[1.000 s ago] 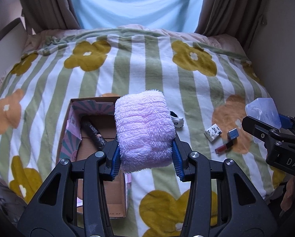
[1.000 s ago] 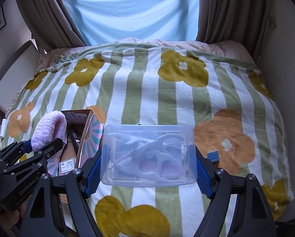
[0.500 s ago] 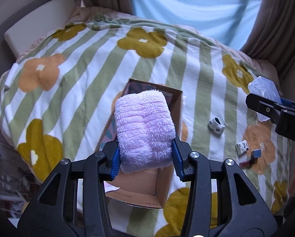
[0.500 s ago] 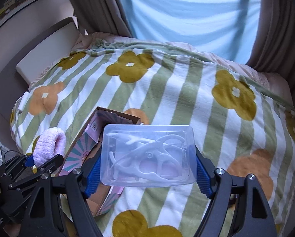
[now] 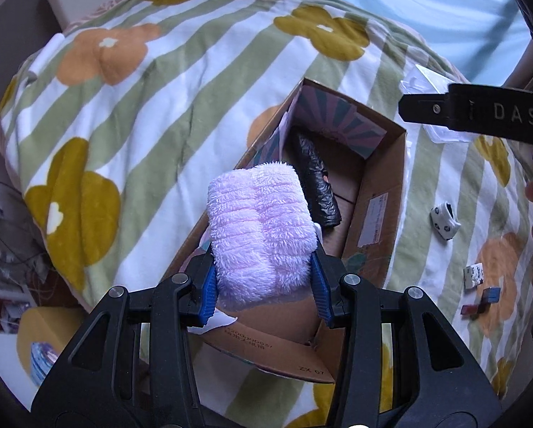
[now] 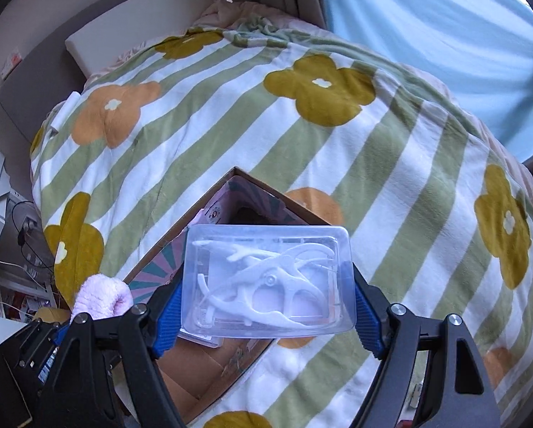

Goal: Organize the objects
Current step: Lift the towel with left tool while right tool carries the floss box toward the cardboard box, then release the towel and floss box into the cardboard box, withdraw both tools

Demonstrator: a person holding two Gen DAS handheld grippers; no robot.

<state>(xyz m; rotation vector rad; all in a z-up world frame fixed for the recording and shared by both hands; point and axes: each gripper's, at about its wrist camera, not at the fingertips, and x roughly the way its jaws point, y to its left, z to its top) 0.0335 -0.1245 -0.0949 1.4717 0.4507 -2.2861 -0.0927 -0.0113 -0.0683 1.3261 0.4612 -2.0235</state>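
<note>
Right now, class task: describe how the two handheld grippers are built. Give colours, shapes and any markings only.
Both the left gripper and the right gripper have matte black plastic frames with triangular cut-outs, round silver screw heads, and ribbed blue pads lining the fingers. Seen from the left wrist camera, the right gripper's side bears raised letters "DAS". No cables or sleeves are visible.

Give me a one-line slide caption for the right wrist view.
Right tool grips a clear plastic case of white floss picks above the open cardboard box on the floral blanket.
</note>
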